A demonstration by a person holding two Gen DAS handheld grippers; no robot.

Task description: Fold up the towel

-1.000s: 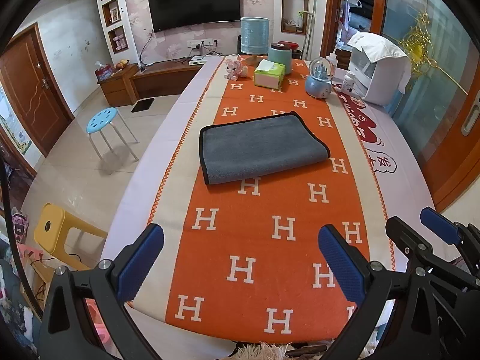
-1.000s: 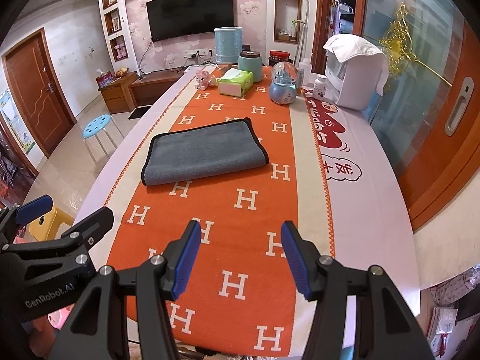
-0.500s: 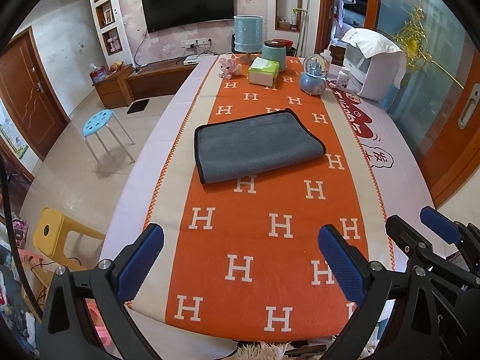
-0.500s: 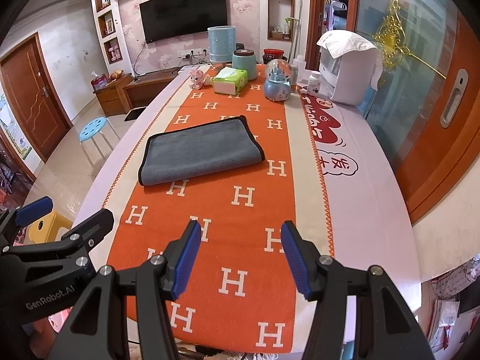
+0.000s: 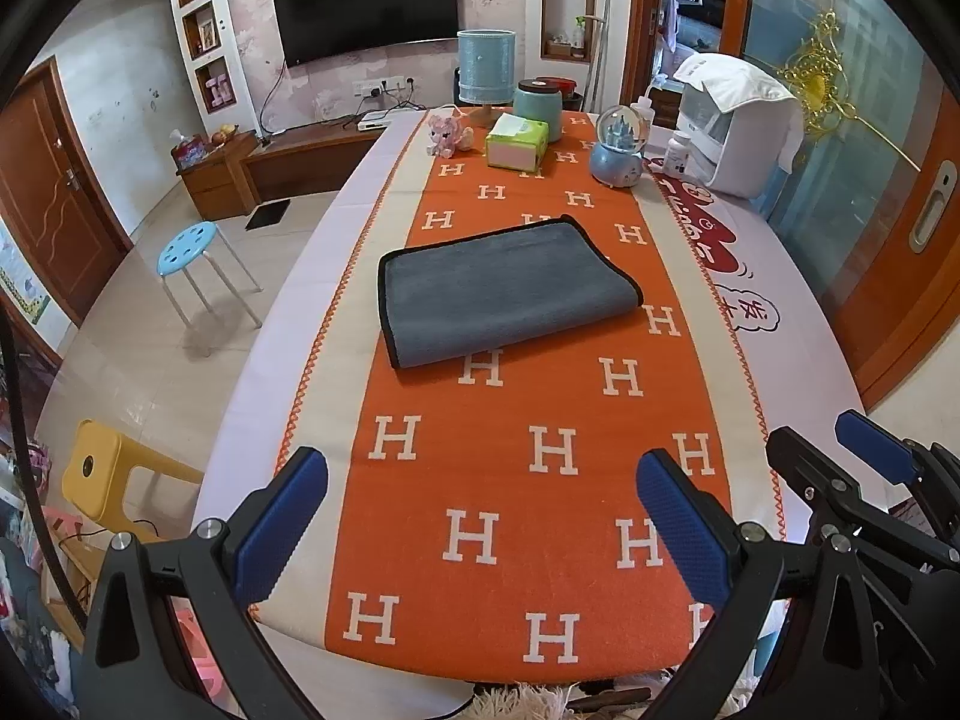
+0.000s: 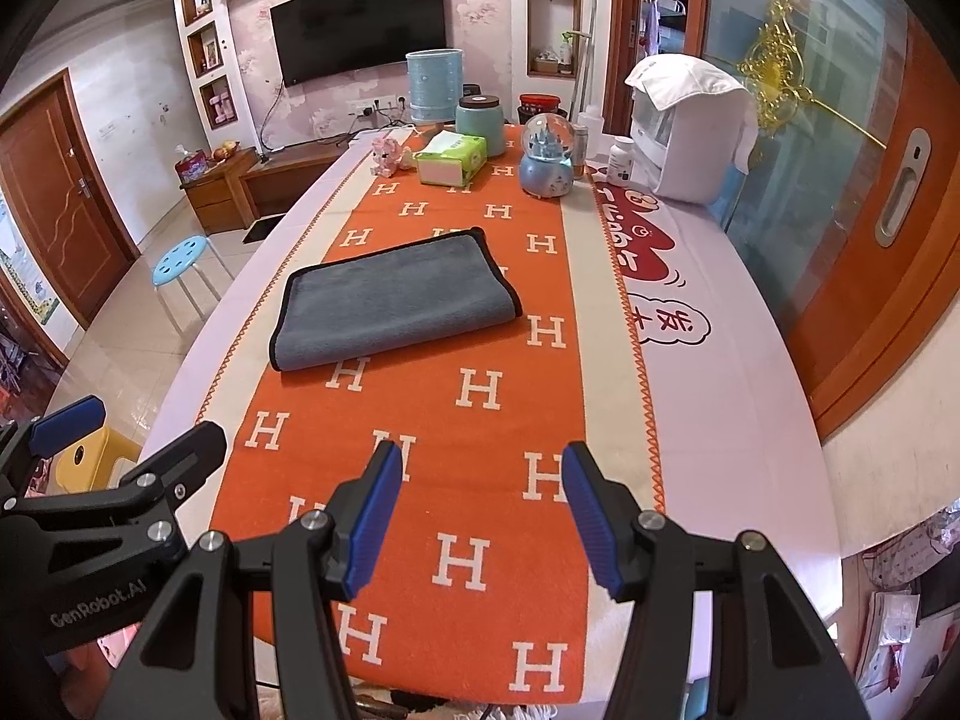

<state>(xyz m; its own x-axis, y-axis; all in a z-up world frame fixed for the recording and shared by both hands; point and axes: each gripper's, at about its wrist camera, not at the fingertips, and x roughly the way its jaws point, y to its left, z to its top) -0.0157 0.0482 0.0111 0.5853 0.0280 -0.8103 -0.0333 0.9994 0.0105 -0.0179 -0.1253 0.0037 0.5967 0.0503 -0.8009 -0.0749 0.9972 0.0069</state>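
Observation:
A grey towel with black trim (image 5: 504,294) lies folded flat on the orange H-patterned runner in the middle of the table; it also shows in the right wrist view (image 6: 393,300). My left gripper (image 5: 480,516) is open and empty above the table's near end, well short of the towel. My right gripper (image 6: 480,504) is open and empty, also near the front edge. Each gripper shows at the edge of the other's view.
At the table's far end stand a tissue box (image 5: 517,144), a snow globe (image 5: 621,147), a teal jar (image 5: 537,105), a blue bin (image 5: 486,69), a pink toy (image 5: 447,135) and a white appliance (image 5: 741,132). Blue stool (image 5: 189,246) and yellow stool (image 5: 102,474) stand left of the table.
Both grippers have drawn back and up a little from the towel, so it looks smaller and farther away. Both stay open. The towel has not moved.

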